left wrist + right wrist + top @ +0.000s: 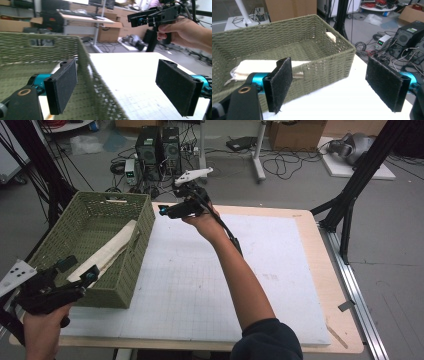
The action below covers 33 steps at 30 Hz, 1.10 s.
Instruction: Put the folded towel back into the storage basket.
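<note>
A green woven basket [127, 265] stands on the left of the table, with a folded cream cloth [107, 251] lying in it and over its right rim. My left gripper [80, 268] is open at the basket's near corner. In the left gripper view its pads [62, 85] straddle the basket's right wall [86, 67]. My right gripper [169, 202] is held up over the table's far edge, pointing left at the basket, jaws open and empty. The right gripper view has the basket [332, 65] and cloth [254, 67] beyond the open gripper [329, 82]. The right gripper [150, 17] also appears in the left gripper view.
A white gridded mat [200, 280] covers the wooden table [325, 270]. On the floor beyond stand computer towers [160, 145] amid cables. A black stand leg [350, 195] rises at the table's right. Cardboard boxes [295, 135] sit farther back.
</note>
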Available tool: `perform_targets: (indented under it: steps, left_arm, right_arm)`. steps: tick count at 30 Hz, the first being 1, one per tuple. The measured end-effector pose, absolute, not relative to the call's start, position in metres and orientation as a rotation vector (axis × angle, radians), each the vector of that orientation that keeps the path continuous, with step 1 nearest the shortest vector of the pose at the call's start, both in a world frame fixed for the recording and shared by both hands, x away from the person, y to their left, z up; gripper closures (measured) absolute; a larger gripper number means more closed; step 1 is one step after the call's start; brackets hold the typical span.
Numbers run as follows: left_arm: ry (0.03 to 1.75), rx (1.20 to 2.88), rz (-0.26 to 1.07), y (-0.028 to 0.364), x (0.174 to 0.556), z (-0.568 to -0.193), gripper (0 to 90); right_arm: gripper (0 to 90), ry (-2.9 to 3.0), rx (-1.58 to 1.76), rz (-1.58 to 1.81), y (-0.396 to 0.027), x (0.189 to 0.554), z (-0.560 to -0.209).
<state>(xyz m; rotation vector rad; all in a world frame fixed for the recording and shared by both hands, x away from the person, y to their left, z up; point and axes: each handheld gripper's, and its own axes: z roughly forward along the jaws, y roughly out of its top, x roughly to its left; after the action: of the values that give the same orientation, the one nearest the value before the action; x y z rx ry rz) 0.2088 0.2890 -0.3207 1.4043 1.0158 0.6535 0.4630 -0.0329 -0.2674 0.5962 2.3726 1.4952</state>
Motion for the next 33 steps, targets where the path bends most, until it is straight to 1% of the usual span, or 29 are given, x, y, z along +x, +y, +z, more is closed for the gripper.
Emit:
perform_targets:
  steps: [11,19,25,33]
  left_arm:
    - [0.931,1.450,0.591,0.261,0.216,-0.322,17.9]
    - [0.850,1.480,0.541,0.239,0.223,-0.322,17.9]
    - [0.789,1.503,0.499,0.215,0.229,-0.327,17.9]
    - [0.716,1.567,0.417,0.174,0.235,-0.342,17.7]
  right_arm:
    - [19.7,2.288,0.635,1.545,-0.084,0.431,-0.262]
    - [19.7,2.213,0.673,1.549,-0.129,0.400,-0.269]
    - [19.6,2.170,0.716,1.488,-0.171,0.372,-0.281]
    - [18.6,2.092,0.826,1.447,-0.229,0.326,-0.310]
